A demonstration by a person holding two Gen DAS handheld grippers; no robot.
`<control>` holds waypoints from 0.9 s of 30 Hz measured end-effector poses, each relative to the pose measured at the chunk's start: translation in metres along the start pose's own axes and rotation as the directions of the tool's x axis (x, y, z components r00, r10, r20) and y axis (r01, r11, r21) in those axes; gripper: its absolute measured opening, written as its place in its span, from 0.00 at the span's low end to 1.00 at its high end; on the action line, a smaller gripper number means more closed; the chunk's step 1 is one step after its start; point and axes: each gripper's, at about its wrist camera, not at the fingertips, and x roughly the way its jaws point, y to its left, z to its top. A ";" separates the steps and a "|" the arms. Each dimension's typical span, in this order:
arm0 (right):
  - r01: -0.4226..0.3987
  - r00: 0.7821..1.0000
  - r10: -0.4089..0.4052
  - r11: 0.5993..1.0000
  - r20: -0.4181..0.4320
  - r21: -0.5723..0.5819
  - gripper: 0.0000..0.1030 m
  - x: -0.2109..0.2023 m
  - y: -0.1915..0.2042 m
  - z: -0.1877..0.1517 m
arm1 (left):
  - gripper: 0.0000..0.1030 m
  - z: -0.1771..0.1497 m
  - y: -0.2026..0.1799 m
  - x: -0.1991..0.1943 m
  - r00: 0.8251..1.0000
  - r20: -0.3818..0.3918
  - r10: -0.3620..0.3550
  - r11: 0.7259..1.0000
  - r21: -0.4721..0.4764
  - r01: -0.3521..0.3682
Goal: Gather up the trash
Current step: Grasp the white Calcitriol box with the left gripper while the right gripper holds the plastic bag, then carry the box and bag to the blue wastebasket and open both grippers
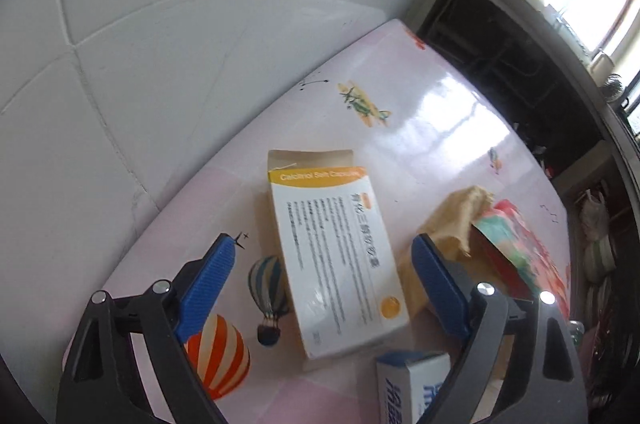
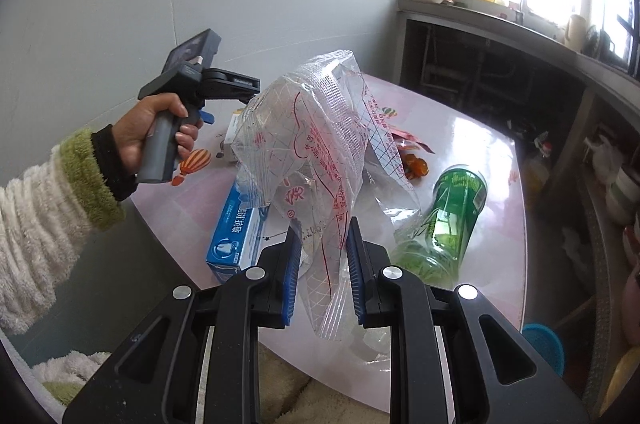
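Observation:
My left gripper point(image 1: 326, 252) is open above a pink table point(image 1: 440, 96) printed with balloons. A white and orange medicine box point(image 1: 336, 256) lies flat on the table below the gap between its blue pads, and neither pad touches it. Brown paper point(image 1: 452, 220) and a colourful wrapper point(image 1: 516, 248) lie just right of the right finger. My right gripper point(image 2: 324, 236) is shut on a clear plastic bag point(image 2: 320, 144) with red print, which stands up over the table. A hand point(image 2: 160, 128) in a fluffy sleeve holds the left tool at the left of that view.
A blue and white box point(image 2: 240, 228) lies on the table near my right gripper, and its end shows as the blue box point(image 1: 412, 384). A green bottle point(image 2: 452, 220) lies on its side to the right, with orange wrappers point(image 2: 412, 160) behind the bag. A tiled wall and a dark counter point(image 2: 500, 36) border the table.

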 end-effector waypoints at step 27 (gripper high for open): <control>0.005 1.000 -0.005 1.000 -0.014 -0.007 0.20 0.005 0.002 0.000 | 0.72 0.003 0.008 0.029 0.994 -0.060 0.095 0.986 0.145 -0.085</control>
